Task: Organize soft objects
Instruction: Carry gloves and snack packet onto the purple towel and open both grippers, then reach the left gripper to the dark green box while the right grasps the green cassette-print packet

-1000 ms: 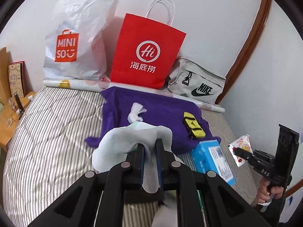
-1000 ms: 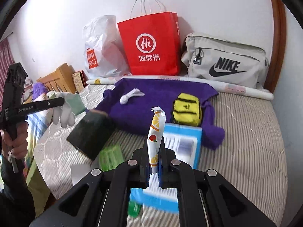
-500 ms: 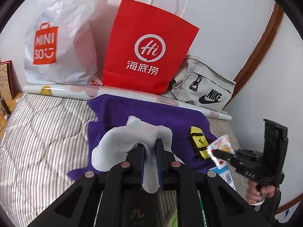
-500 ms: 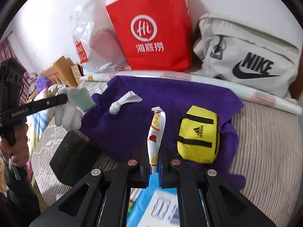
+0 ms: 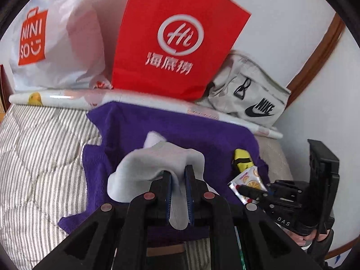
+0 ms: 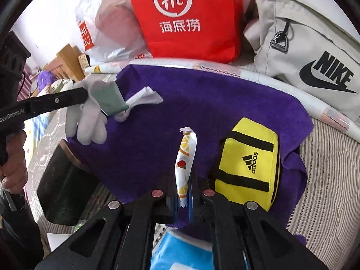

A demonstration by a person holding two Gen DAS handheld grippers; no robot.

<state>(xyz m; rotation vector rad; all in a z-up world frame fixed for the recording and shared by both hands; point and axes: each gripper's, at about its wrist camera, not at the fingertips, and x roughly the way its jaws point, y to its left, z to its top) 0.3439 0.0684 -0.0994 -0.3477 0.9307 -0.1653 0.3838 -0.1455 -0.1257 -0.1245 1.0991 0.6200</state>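
My left gripper is shut on a pale grey glove and holds it over the purple towel spread on the bed. In the right wrist view the glove hangs over the towel's left edge. My right gripper is shut on a white fruit-print packet, held above the purple towel. A yellow Adidas pouch and a crumpled white tissue lie on the towel.
A red paper bag, a white Miniso bag and a grey Nike bag stand against the wall behind a rolled mat. A dark box and a blue pack lie near the bed's front.
Both grippers have moved forward towards the wall, over the purple towel, each still holding its item. The right gripper with the packet has come closer to the yellow pouch.
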